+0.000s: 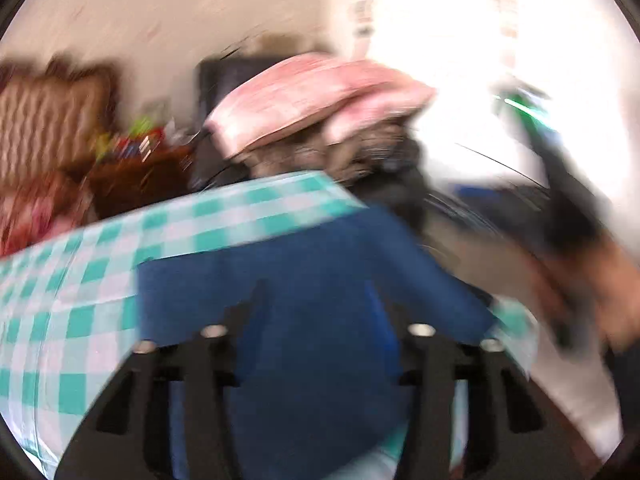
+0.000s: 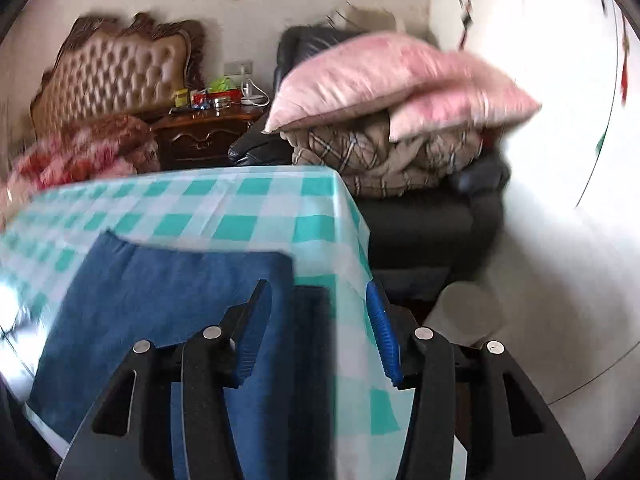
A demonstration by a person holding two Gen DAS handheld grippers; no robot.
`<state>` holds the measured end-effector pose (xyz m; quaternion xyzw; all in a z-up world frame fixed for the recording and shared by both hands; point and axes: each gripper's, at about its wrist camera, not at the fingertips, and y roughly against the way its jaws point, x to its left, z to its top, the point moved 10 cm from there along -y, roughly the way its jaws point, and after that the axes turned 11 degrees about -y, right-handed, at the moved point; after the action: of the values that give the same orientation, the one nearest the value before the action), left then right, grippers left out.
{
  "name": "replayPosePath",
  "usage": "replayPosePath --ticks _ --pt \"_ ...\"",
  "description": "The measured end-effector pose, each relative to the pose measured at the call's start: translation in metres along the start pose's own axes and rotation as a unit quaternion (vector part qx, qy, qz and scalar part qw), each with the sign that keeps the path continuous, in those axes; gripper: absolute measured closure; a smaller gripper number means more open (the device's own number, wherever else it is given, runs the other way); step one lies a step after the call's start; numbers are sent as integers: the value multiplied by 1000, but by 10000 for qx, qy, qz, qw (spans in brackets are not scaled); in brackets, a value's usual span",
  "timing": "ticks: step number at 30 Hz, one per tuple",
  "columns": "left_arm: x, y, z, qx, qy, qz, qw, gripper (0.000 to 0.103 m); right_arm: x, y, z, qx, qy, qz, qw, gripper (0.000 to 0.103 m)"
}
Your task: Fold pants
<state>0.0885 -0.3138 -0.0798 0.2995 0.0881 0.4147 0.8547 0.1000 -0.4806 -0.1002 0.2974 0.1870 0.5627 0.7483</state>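
Note:
The blue pants (image 2: 168, 296) lie folded on the teal-and-white checked tablecloth (image 2: 240, 204), near its right edge. My right gripper (image 2: 316, 292) is open above the pants' right edge, fingers wide apart, holding nothing. In the blurred left wrist view the pants (image 1: 300, 272) fill the space between my left gripper's fingers (image 1: 320, 300), which stand open just over the cloth. The right gripper (image 1: 568, 208) shows there as a dark blur at the right, held by a hand.
A black armchair (image 2: 420, 220) piled with pink pillows (image 2: 384, 76) and a plaid blanket stands right behind the table. A tufted headboard (image 2: 112, 76), a cluttered wooden nightstand (image 2: 208, 128) and a pink-red blanket are at the back left. White wall on the right.

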Motion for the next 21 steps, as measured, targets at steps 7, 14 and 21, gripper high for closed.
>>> replayPosePath --ticks 7,14,21 --pt "32 -119 23 954 310 -1090 9890 80 14 -18 -56 453 167 -615 9969 64" --pt "15 -155 -2 1677 43 -830 9823 82 9 -36 -80 745 -34 -782 9941 64" --pt "-36 -172 26 1542 -107 -1463 9771 80 10 -38 -82 766 -43 -909 9929 63"
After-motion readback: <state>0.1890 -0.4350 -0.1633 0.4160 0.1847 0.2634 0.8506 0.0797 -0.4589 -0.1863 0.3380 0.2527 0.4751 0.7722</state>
